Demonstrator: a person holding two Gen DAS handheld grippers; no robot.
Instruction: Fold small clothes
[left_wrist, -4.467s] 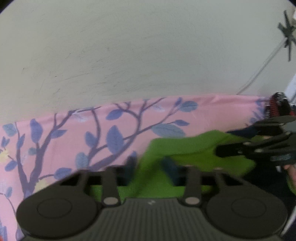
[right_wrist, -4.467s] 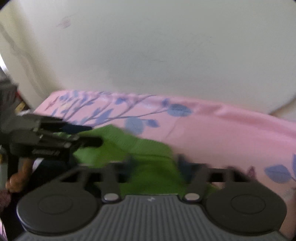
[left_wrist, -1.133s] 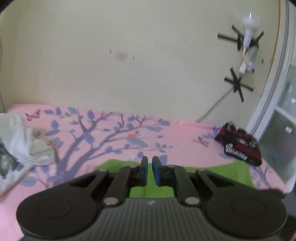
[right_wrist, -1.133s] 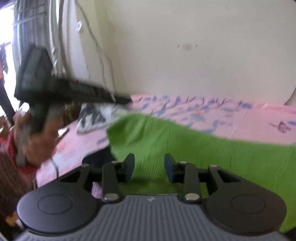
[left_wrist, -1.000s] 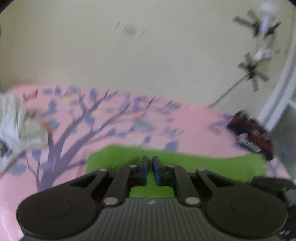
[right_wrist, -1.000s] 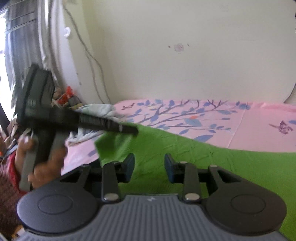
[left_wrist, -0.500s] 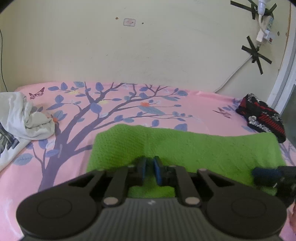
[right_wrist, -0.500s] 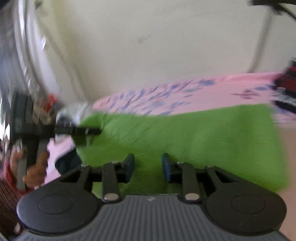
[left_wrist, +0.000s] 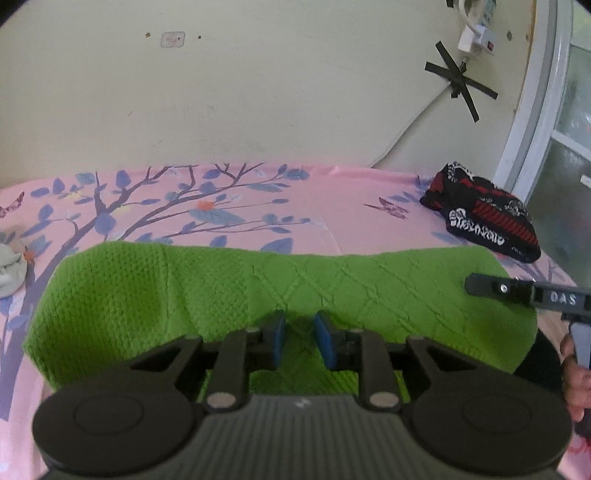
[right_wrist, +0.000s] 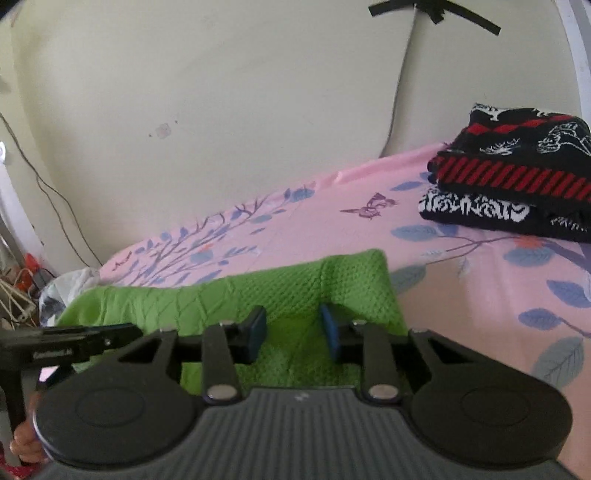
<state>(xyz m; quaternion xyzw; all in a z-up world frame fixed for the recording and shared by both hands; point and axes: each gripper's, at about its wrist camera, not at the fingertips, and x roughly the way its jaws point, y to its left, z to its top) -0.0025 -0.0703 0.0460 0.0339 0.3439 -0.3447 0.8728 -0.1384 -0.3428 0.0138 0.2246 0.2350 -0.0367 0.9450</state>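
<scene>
A green knit garment (left_wrist: 258, 291) lies spread flat across the pink bed sheet (left_wrist: 332, 229), its long side left to right. My left gripper (left_wrist: 298, 332) hovers over its near edge, jaws a little apart and empty. My right gripper (right_wrist: 293, 328) is open and empty over the garment's right end (right_wrist: 303, 288). Each gripper shows from the side in the other's view: the right one (left_wrist: 524, 291) at the garment's right edge, the left one (right_wrist: 74, 343) at its left part.
A folded black, red and white garment (left_wrist: 480, 221) lies at the far right of the bed, also in the right wrist view (right_wrist: 517, 173). A crumpled white cloth (left_wrist: 9, 273) lies at the left edge. The wall runs behind the bed; cables hang at the left (right_wrist: 44, 184).
The green garment, held up earlier, now lies flat on the bed. My left gripper's jaws, shut half a second ago, have parted. My right gripper swung toward the garment's right end and opened wider.
</scene>
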